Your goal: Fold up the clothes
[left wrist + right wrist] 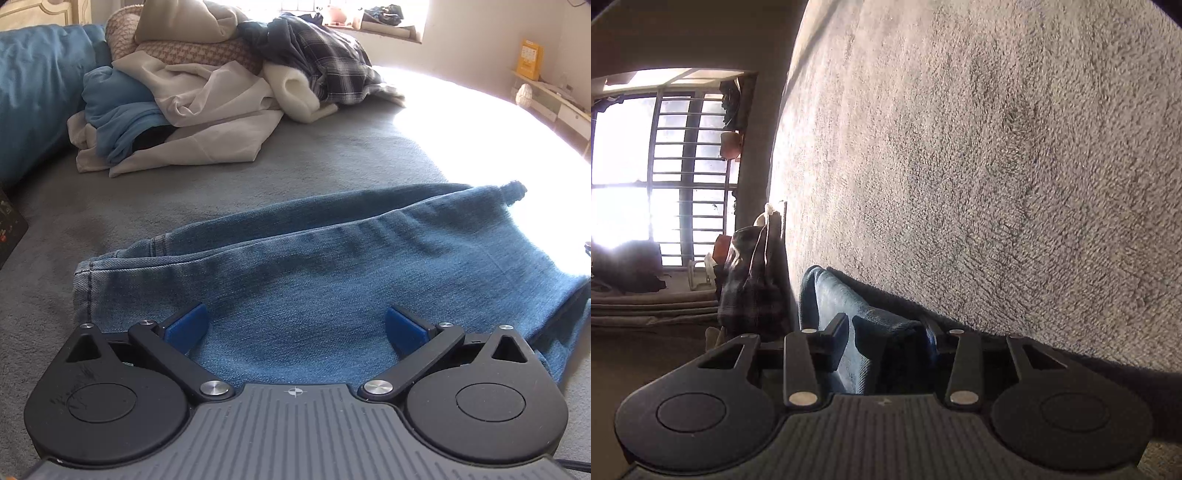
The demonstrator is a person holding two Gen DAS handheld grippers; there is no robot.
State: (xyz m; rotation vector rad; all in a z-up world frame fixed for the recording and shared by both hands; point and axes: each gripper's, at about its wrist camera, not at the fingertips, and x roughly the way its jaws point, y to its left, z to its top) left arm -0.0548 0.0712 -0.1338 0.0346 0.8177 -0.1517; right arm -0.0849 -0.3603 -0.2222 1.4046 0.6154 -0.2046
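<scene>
Blue jeans [314, 266] lie folded lengthwise on the grey bed cover [258, 177]. My left gripper [295, 326] is open just above the denim, its blue pads [186, 326] spread wide over the near part of the jeans. In the right wrist view, turned on its side, my right gripper [886, 336] has its jaws closed around a thick fold of the jeans [864, 343], pressed against the grey cover [997, 166].
A pile of unfolded clothes [229, 85], white, blue and plaid, lies at the back of the bed. A blue pillow [37, 92] is at the left. A shelf [546, 96] stands at the right wall. A barred window [657, 166] is bright.
</scene>
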